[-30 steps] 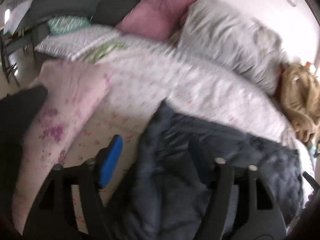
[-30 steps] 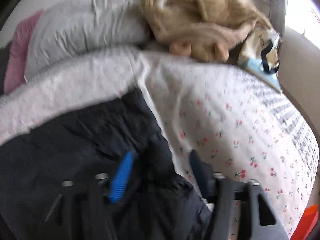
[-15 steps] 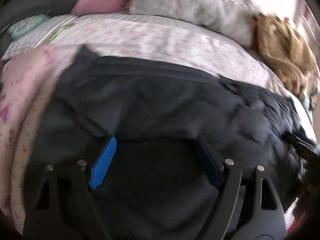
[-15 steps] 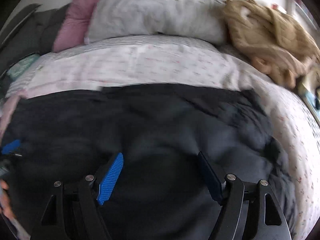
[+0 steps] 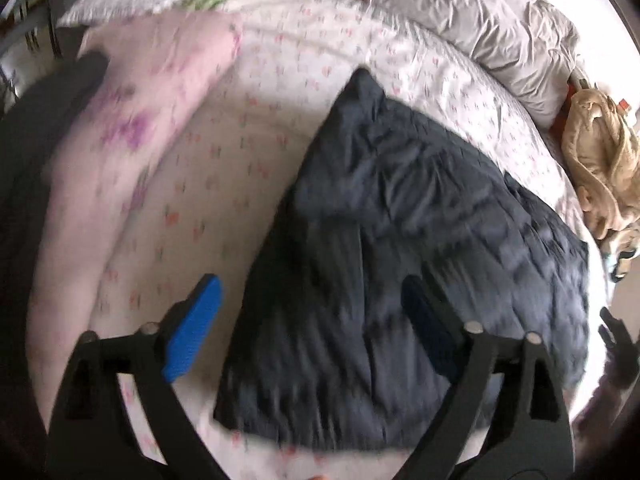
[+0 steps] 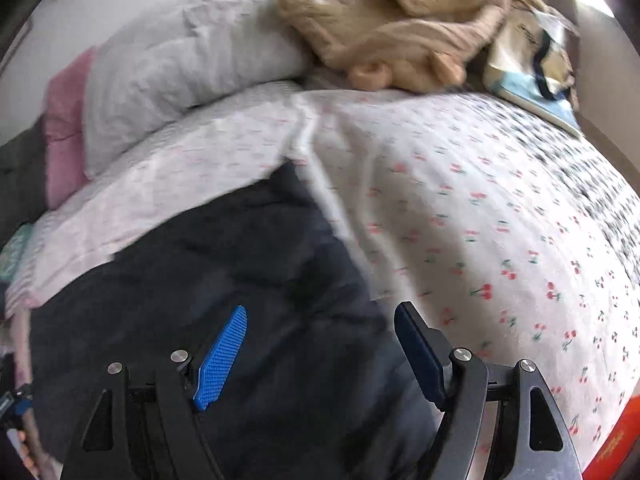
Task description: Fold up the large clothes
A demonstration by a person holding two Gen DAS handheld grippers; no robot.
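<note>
One dark navy garment lies flat on the cherry-print bedsheet, with both tongs spread wide above it and gripping nothing.

In the left wrist view the garment's long axis runs from the near edge of the bed up toward the pillows, narrowing to a pointed corner at its far end; the left gripper straddles its left edge, one blue pad over bare sheet, the other over cloth. This view alone shows a pink floral blanket along the bed's left side. The right gripper hangs over the garment's right edge; only its view shows the open sheet beyond and a blue-trimmed bag. Both views show one grey pillow, one pink pillow and one tan plush heap at the head end.
</note>
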